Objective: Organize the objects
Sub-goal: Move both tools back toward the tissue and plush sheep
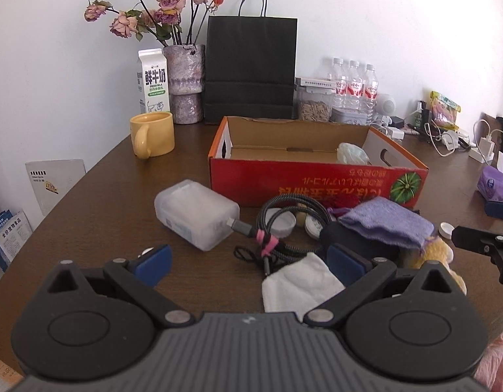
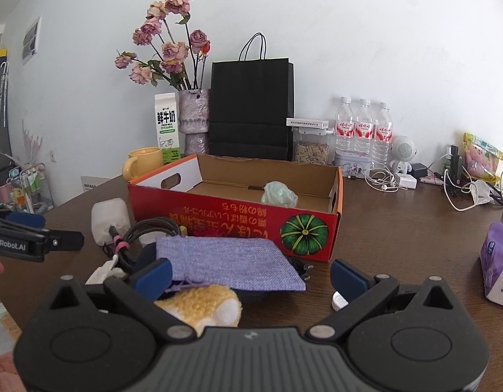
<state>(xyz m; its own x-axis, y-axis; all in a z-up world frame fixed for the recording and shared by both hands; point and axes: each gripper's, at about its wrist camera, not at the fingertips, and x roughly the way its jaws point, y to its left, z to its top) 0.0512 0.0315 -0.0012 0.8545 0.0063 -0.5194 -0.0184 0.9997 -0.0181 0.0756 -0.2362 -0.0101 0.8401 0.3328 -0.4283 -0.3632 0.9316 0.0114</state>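
Observation:
A red cardboard box [image 1: 316, 179] [image 2: 219, 215] stands open on the brown table, holding a pale green crumpled bag [image 1: 351, 154] [image 2: 279, 193]. In front of it lies a pile: a translucent white case [image 1: 196, 214] [image 2: 109, 217], a coiled braided cable [image 1: 284, 225] [image 2: 147, 232], a purple knit pouch [image 1: 387, 220] [image 2: 232, 261], a white folded cloth [image 1: 300, 282], bottle caps [image 1: 284, 222] and a yellow plush toy [image 2: 202, 303]. My left gripper [image 1: 250, 263] is open just short of the cable and cloth. My right gripper [image 2: 250, 277] is open over the pouch and plush.
Behind the box stand a yellow mug [image 1: 152, 134], a milk carton [image 1: 153, 81], a vase of dried roses [image 1: 186, 85], a black paper bag [image 1: 250, 68], a seed jar [image 1: 313, 101] and three water bottles [image 1: 354, 88]. Chargers and cables [image 2: 454, 179] and a purple tissue pack [image 2: 498, 271] lie on the right.

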